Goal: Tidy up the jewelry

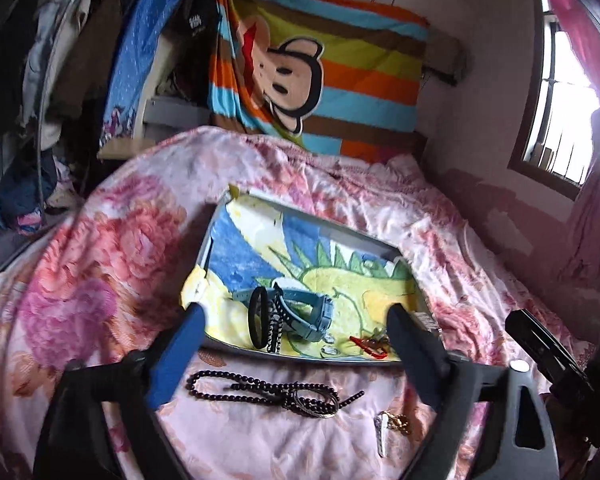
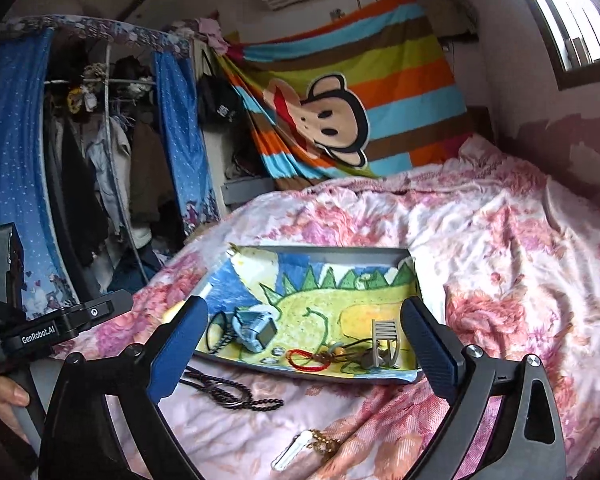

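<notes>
Right now both tongs stand wide open w/ nothing between the blue pads: left tongs [image 1: 296,328] and right tongs [image 2: 306,322] each hang above the near edge of the tray [image 2: 328,254], not touching anything. Tray sits on the bed [image 2: 500,248], on a pink floral blanket, lined w/ a dinosaur drawing [image 2: 320,308].

Inside the tray, left part: light-blue watch [image 1: 306,314], w/ a black band [image 1: 258,322] and a black-and-white band [image 1: 276,322] standing on edge against it. Right part: red cord [image 2: 306,360] tangled w/ small beads, and a grey hair claw [image 2: 384,338] beside it.

Outside the tray, on the blanket just in front of its near edge: dark bead necklace [image 1: 260,392], looped w/ a ring near its middle. Nearer the cameras lies a white key-like piece on a gold chain [image 2: 300,448].

A hand [image 2: 8,400] grips the left unit's handle at the right-wrist view's left edge.
</notes>
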### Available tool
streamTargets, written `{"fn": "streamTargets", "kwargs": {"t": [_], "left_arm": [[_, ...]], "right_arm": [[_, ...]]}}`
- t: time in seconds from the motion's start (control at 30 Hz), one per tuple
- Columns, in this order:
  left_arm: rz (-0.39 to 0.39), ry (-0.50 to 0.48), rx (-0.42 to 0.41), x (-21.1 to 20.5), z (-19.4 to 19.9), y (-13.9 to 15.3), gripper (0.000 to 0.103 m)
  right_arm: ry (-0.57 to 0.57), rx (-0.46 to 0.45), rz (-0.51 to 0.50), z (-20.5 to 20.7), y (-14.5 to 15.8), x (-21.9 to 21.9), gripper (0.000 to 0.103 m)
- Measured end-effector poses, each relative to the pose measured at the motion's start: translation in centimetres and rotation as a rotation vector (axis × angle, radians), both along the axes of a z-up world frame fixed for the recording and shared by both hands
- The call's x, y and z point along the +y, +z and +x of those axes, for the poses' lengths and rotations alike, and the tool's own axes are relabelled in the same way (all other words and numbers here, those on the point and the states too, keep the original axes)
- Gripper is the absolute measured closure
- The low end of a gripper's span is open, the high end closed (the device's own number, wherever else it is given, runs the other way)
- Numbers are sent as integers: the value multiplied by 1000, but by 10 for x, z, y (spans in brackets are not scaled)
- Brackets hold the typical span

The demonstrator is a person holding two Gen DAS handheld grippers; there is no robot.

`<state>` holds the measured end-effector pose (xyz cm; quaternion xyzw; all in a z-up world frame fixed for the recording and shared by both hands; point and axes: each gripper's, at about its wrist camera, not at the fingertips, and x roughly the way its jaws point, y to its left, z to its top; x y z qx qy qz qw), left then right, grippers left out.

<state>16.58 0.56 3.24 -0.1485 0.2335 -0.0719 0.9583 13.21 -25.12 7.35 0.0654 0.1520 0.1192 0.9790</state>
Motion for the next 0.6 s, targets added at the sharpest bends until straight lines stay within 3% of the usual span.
{"fn": "streamTargets", "kwargs": {"t": [0.1,0.33,0.6], "left_arm": [[0,-2,-55,1,-21,6,3],[91,26,-150,0,-73,17,0],[155,47,-142,4,-110,15,0]], "right_arm": [[15,-25,-11,-17,6,3,2],[40,-29,-23,-54,7,5,2],[69,-1,-64,-92,-1,6,2]]}}
